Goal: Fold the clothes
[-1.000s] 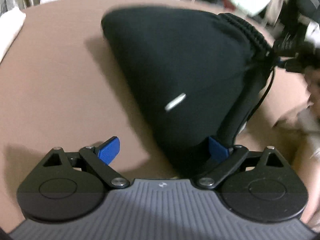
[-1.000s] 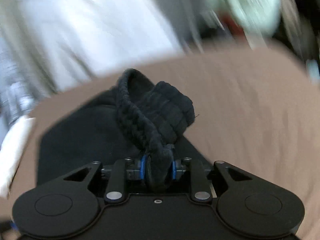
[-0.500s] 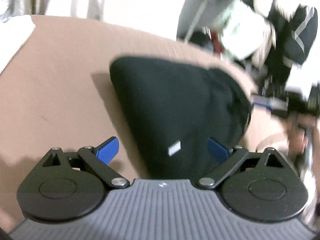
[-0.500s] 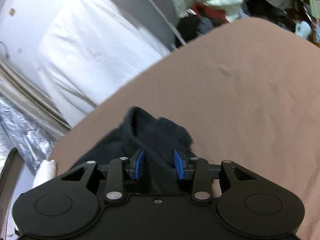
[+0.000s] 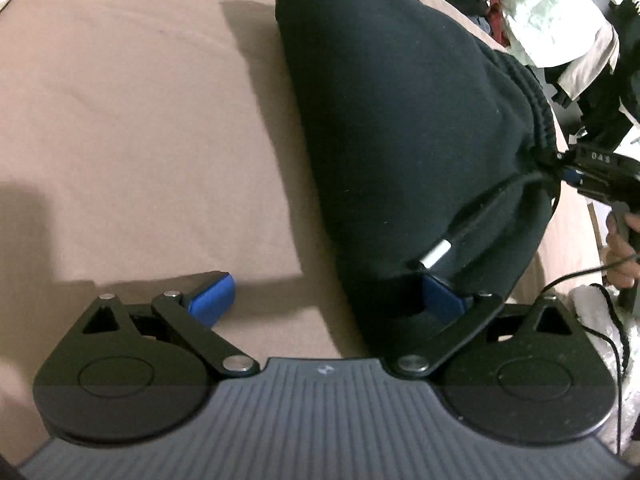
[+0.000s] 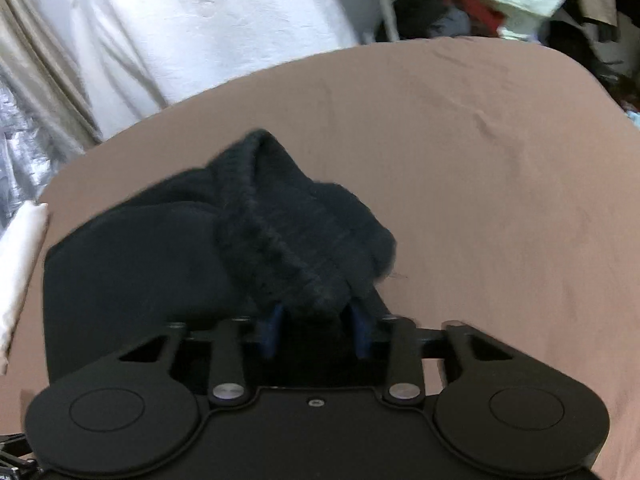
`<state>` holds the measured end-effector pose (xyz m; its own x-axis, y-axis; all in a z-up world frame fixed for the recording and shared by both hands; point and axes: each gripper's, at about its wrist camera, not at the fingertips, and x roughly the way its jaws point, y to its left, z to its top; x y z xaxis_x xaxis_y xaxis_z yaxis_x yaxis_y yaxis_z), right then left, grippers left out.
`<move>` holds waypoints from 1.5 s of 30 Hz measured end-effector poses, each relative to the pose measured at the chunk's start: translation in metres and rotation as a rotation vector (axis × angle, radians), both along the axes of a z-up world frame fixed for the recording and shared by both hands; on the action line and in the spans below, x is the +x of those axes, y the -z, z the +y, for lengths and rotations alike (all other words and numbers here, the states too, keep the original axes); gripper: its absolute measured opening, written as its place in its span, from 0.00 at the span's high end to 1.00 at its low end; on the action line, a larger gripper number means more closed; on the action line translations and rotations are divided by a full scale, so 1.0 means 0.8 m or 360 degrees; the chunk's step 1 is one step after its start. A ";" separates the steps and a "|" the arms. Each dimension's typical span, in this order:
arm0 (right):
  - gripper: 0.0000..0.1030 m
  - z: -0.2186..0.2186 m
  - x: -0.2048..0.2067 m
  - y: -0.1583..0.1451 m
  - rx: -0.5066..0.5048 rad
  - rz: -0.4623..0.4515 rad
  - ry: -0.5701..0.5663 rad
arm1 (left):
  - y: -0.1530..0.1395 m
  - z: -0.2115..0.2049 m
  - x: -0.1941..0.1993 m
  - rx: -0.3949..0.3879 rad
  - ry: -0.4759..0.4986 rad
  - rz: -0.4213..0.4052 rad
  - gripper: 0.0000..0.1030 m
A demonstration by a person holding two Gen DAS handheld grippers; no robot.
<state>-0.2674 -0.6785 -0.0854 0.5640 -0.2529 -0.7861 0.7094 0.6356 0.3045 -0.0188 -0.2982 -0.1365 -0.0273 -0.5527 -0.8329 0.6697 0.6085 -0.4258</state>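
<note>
a: starting at the left, what's there?

b: bare brown cloth surface [image 5: 140, 140], with a shadow across its near left part. the left gripper [image 5: 326, 298] has its jaws spread wide; its left blue pad [image 5: 212, 296] hangs over bare cloth and touches nothing.

a: so it's released?

b: yes. its right pad [image 5: 442, 298] sits tucked under the near edge of the black garment [image 5: 400, 120], but nothing is pinched between the two pads.

a: where is the garment?

b: lying on the brown surface, right of centre in the left wrist view, as a folded dark wedge. a silver-tipped drawstring [image 5: 438, 252] lies on it close to the right pad. its ribbed hem [image 5: 540, 104] runs along the right side.

a: and further right?

b: the right gripper [image 5: 572, 172] meets the hem at the garment's right corner, with a person's hand [image 5: 622, 248] on its handle and a thin black cable [image 5: 600, 320] trailing down.

a: is it clenched?

b: in its own view the right gripper [image 6: 318, 330] has the bunched ribbed hem [image 6: 288, 248] between its blue pads [image 6: 274, 332]. the jaws are closing, and the blur makes it hard to say whether the pads press the fabric. white bedding [image 6: 180, 28] and a clothes pile [image 6: 500, 0] lie beyond the surface.
</note>
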 end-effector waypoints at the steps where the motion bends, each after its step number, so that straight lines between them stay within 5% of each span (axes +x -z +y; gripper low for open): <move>1: 0.63 -0.006 0.003 -0.001 0.0006 0.0001 -0.0001 | -0.001 0.000 -0.002 0.0006 0.0006 -0.0015 0.01; 3: 0.62 -0.008 -0.001 -0.002 0.0024 -0.0012 0.0022 | -0.006 0.000 -0.007 0.0019 0.0017 -0.0051 0.01; 7: 0.35 -0.004 -0.034 -0.009 0.0061 -0.0075 0.0144 | -0.006 0.025 0.010 -0.0109 -0.0141 0.0106 0.02; 9: 0.33 -0.006 -0.060 -0.013 0.0128 -0.0204 0.0260 | -0.006 0.049 0.026 -0.0217 -0.0325 0.0223 0.02; 13: 0.32 -0.018 -0.094 -0.007 0.0329 -0.0420 0.0442 | -0.027 0.072 0.042 -0.0336 -0.0518 0.0103 0.02; 17: 0.31 -0.034 -0.094 0.027 0.0733 -0.0523 0.0403 | -0.037 0.039 0.047 -0.0420 -0.0450 0.0154 0.02; 20: 0.30 -0.033 -0.083 0.036 0.0724 -0.0358 0.0446 | -0.043 -0.006 0.055 -0.0367 -0.0305 0.0078 0.02; 24: 0.17 -0.030 -0.082 0.045 0.0796 -0.0384 0.0445 | -0.045 -0.061 0.077 -0.0293 -0.0223 -0.0070 0.02; 31: 0.10 -0.026 -0.072 0.088 0.0923 -0.0443 0.0457 | 0.006 -0.081 0.102 -0.0443 -0.0399 0.0271 0.00; 35: 0.12 -0.029 -0.045 0.100 0.0827 -0.0512 0.0362 | 0.017 -0.100 0.108 -0.0527 -0.0412 0.0333 0.00; 40: 0.36 0.001 -0.021 0.067 0.0432 -0.0491 0.0124 | 0.027 -0.125 0.103 -0.0578 -0.0358 0.0267 0.02; 43: 0.45 0.017 -0.020 0.044 0.0247 -0.0520 0.0043 | 0.011 -0.138 0.091 -0.0495 -0.0281 0.0075 0.40; 45: 0.47 0.027 -0.016 0.025 0.0085 -0.0547 -0.0042 | -0.002 -0.144 0.083 -0.0421 -0.0277 -0.0019 0.45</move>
<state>-0.2801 -0.6571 -0.1050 0.8039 -0.1986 -0.5606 0.5432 0.6291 0.5560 0.0472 -0.4135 -0.1351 0.0957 -0.7458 -0.6593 0.5714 0.5835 -0.5771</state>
